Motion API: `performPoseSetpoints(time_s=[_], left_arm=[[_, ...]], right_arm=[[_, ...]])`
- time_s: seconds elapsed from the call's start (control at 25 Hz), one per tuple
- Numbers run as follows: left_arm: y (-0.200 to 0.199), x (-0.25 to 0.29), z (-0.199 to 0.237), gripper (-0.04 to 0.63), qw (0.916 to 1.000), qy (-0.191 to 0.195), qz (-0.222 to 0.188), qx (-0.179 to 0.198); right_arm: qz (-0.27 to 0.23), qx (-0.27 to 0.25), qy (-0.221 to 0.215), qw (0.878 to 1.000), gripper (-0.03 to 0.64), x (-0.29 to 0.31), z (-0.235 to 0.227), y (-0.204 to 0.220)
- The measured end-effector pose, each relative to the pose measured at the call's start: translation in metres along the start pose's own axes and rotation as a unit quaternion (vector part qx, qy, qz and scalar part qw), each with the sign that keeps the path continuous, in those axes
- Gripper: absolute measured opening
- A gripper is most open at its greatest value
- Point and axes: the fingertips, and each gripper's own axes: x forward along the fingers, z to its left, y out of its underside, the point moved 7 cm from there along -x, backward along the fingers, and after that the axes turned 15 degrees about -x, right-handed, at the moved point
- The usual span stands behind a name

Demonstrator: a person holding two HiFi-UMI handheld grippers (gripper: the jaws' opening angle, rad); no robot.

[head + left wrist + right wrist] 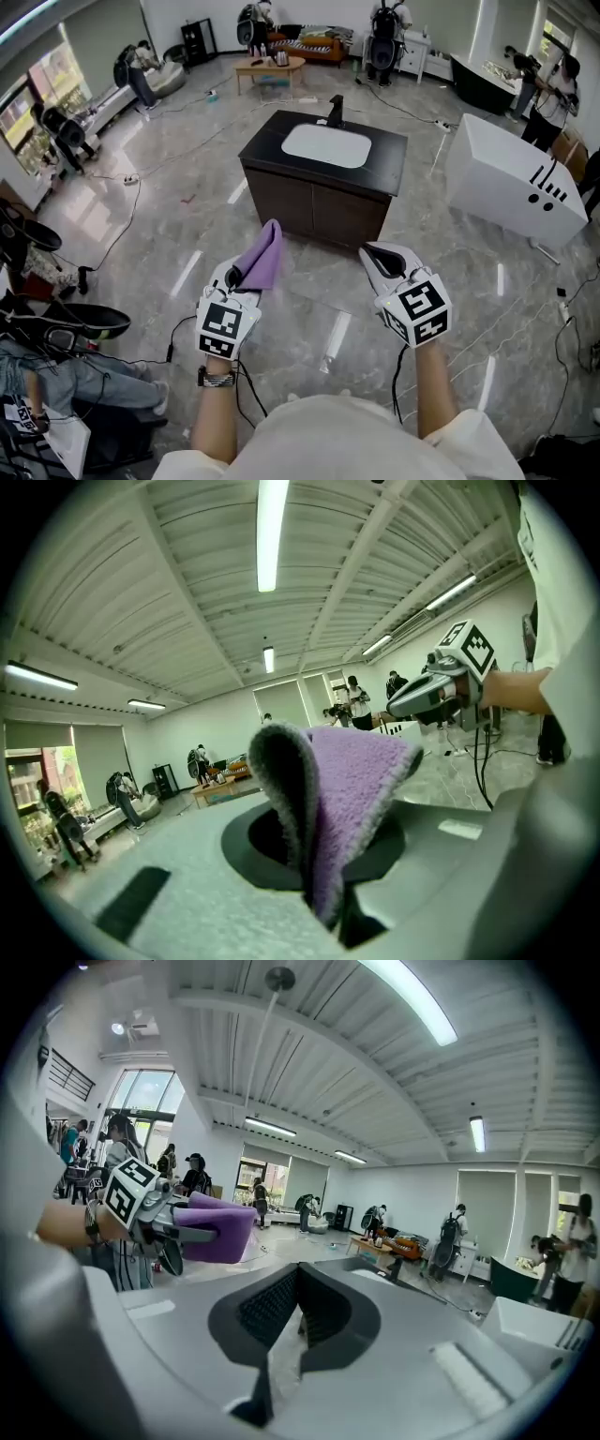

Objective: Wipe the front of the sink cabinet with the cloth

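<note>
Purple cloth (pixel 266 255) clamped upright in left gripper (pixel 239 275), right gripper (pixel 375 255) empty with jaws together, both raised before dark sink cabinet (pixel 323 211), apart from it

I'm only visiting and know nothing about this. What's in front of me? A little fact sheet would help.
Left hand-held gripper: jaws shut on a purple cloth
Right hand-held gripper: jaws together, holding nothing
Sink cabinet: dark, on the floor ahead of both grippers, untouched
Wiping: not yet begun
</note>
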Motion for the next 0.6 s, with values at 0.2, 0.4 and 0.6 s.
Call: performPoseSetpoints(time_s=[0.2, 0.4, 0.6], left_arm=[[0.001, -0.002, -0.007, 0.049, 1.0000, -0.006, 0.004, -0.001], [0.007, -0.004, -0.021, 0.049, 0.9997, -0.011, 0.005, -0.020], [0.012, 0.003, -0.034, 0.049, 0.9984, -0.029, -0.004, -0.048]], right_arm=[[-0.015, 0.007, -0.007, 1.000, 0.005, -0.006, -0.001, 0.001], [-0.036, 0.033, -0.021, 0.999, 0.006, -0.016, -0.001, 0.010], [-0.051, 0.045, -0.051, 0.996, 0.005, -0.019, -0.008, 0.029]])
